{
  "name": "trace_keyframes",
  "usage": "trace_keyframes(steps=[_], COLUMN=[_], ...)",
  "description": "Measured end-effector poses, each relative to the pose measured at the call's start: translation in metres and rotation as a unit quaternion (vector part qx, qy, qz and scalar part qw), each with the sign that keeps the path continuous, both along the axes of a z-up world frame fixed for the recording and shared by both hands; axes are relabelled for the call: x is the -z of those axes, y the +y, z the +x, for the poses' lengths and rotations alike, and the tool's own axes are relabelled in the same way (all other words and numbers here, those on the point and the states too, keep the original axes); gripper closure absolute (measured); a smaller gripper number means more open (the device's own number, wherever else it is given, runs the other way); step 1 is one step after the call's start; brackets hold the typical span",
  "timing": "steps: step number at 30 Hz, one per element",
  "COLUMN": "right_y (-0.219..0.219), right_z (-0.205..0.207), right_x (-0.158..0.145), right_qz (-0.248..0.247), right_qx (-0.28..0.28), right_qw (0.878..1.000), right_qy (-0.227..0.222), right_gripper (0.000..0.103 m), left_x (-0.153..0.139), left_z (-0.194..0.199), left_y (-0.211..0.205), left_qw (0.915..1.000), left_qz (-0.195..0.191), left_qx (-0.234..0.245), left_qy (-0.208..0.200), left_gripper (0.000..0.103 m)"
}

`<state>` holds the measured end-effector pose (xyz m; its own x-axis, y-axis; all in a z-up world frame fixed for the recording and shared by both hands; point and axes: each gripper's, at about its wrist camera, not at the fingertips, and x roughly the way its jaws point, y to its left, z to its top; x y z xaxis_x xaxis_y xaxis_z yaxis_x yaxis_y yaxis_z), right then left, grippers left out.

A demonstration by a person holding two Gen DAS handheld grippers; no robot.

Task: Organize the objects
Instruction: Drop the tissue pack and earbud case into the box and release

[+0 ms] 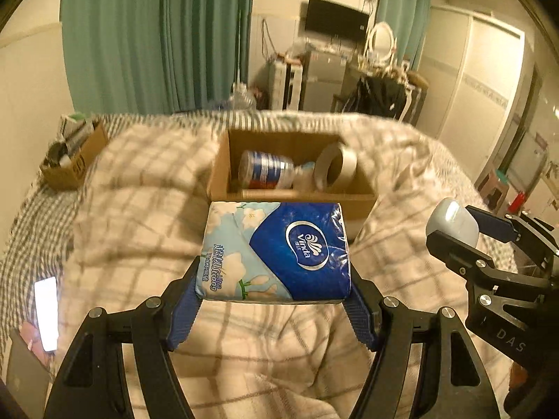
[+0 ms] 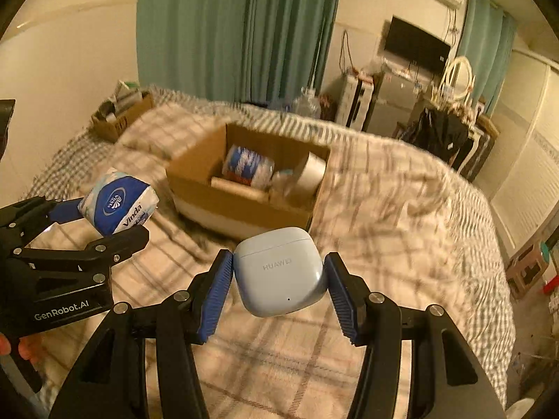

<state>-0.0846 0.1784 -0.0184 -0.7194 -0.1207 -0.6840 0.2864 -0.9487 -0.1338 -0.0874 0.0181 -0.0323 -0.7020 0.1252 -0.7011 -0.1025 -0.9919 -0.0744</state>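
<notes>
Two grippers: the left gripper (image 1: 276,279) carries one tissue pack (image 1: 276,251), the right gripper (image 2: 279,279) one earbud case (image 2: 279,270). Two cardboard boxes sit on the bed: the near box (image 1: 293,167) holds one can (image 1: 265,169) and one tape roll (image 1: 335,166); the far box (image 1: 75,160) lies at ten o'clock. One phone (image 1: 46,312) glows at eight o'clock.

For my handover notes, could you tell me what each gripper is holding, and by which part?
The left gripper clamps a tissue pack by its two long sides near one end. The right gripper pinches a pale blue earbud case by its left and right edges.
</notes>
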Motion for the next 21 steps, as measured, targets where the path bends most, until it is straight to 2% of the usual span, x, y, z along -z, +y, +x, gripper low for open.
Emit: trace_keyframes(steps=[6,8,13,17,21], right_y=[-0.01,-0.014,-0.019,-0.019,-0.019], right_z=[-0.013,-0.026,-0.068,-0.11,-0.158], right_x=[-0.037,-0.049,-0.068,-0.075,-0.068], right_qz=[-0.006,-0.008,-0.019,-0.031,-0.027], right_qx=[-0.013,-0.019,-0.022,-0.024,-0.008], right_qw=[0.999,0.998,0.998,0.998,0.999], right_qy=[0.04,0.052,0.063,0.051,0.037], right_gripper=[0.049,0.049,0.049,0.049,0.049], left_x=[-0.038,-0.049,-0.064,-0.066,-0.048], left_z=[-0.017,-0.031,-0.073,-0.111,-0.148], left_y=[-0.008,-0.01,-0.012,-0.012,-0.005], left_qw=[0.9989,0.9978,0.9966,0.996,0.9969], left_qz=[0.001,-0.006,-0.009,-0.012,-0.023], left_qx=[-0.002,-0.005,-0.011,-0.017,-0.015], left_qy=[0.047,0.065,0.081,0.087,0.074], left_gripper=[0.029,0.029,0.029,0.029,0.029])
